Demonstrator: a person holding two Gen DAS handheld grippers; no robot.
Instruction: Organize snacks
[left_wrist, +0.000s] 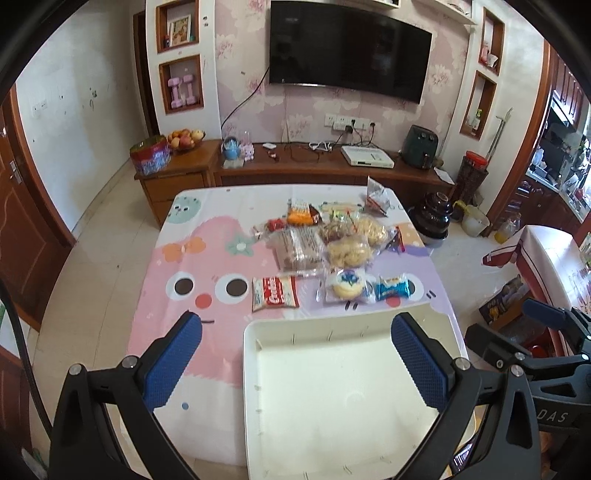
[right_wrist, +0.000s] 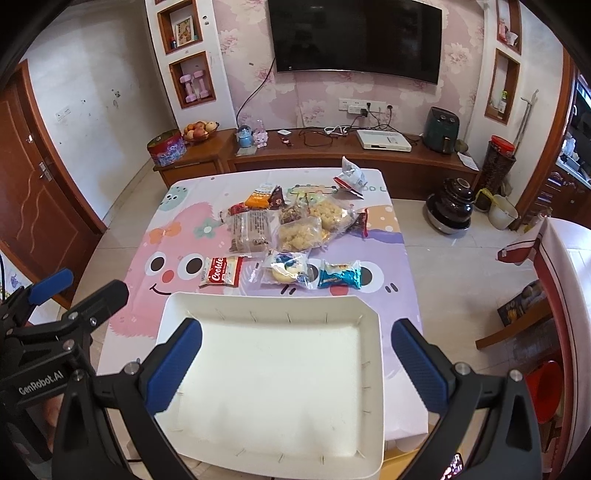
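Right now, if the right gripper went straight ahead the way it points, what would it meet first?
Probably the white tray: the right gripper is open and angled down over its empty floor, so it likely lands there before reaching the snacks beyond the far rim, such as the red cookie packet. Depth is uncertain.

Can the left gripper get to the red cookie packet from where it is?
Probably yes. The left gripper is open, and the red cookie packet lies flat by itself just beyond the white tray on its left side. Nothing sits on it or blocks the way.
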